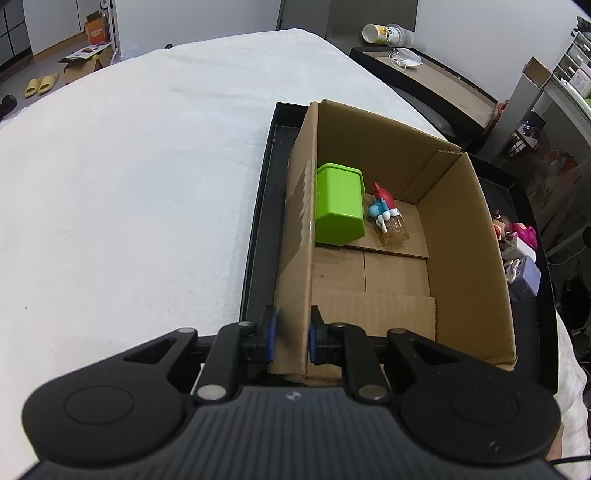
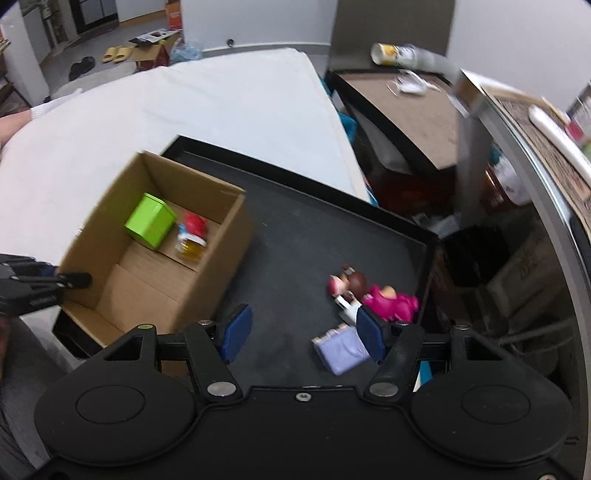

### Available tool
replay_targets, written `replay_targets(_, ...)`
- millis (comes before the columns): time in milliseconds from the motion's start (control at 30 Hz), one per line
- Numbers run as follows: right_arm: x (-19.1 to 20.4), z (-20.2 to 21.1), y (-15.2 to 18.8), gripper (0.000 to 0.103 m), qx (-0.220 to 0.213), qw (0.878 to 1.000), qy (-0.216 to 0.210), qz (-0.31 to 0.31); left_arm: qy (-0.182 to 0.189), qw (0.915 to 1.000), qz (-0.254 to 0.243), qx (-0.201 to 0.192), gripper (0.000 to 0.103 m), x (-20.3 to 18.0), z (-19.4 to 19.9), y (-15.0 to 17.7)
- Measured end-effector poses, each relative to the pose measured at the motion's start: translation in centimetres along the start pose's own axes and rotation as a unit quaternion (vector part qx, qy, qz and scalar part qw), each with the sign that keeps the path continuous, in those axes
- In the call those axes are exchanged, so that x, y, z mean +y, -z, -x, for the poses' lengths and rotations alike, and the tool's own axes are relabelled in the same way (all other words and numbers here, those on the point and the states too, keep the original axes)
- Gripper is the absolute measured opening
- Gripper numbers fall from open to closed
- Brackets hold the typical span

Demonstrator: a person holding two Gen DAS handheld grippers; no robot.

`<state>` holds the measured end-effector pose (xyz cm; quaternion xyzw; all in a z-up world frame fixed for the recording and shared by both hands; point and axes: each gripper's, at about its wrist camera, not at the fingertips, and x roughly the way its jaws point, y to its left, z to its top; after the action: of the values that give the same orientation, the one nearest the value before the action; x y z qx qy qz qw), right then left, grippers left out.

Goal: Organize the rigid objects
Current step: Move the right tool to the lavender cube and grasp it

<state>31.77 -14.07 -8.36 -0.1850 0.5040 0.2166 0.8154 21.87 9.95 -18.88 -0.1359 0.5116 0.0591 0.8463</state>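
Observation:
An open cardboard box (image 1: 465, 236) (image 2: 110, 225) stands in a black tray (image 1: 258, 229) (image 2: 295, 240). Inside lie a green container (image 1: 338, 208) (image 2: 149, 220) and a small figure on a clear base (image 1: 388, 218) (image 2: 192, 236). My left gripper (image 1: 291, 338) is shut on the box's left wall near its front corner; it also shows at the left of the right wrist view (image 2: 70, 279). My right gripper (image 2: 301, 332) is open and empty above the tray floor. A pink figure (image 2: 388, 301) (image 1: 524, 232) and a lilac block figure (image 2: 341, 350) (image 1: 526, 278) lie by its right finger.
The tray sits on a white padded surface (image 1: 129, 184) (image 2: 221, 96). A dark side table (image 1: 436, 81) (image 2: 413, 122) with a tipped cup (image 1: 380, 33) (image 2: 391, 53) and a mask stands beyond the tray. Shelving and clutter are at the right.

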Motion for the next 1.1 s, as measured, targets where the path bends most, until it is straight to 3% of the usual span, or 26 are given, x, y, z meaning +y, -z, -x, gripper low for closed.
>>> replay_targets(333,-3.0,-3.9,2.1,0.064,0.030,1.000,-0.002,0.000,-0.005,1.0000,-0.005,0.001,0.015,-0.1,-0.3,0.2)
replay_targets(1100,-2.6,-11.5,3.4,0.064,0.081,0.993,0.018,0.083,-0.009,0.9999,-0.012,0.000,0.015,-0.2,-1.1,0.2)
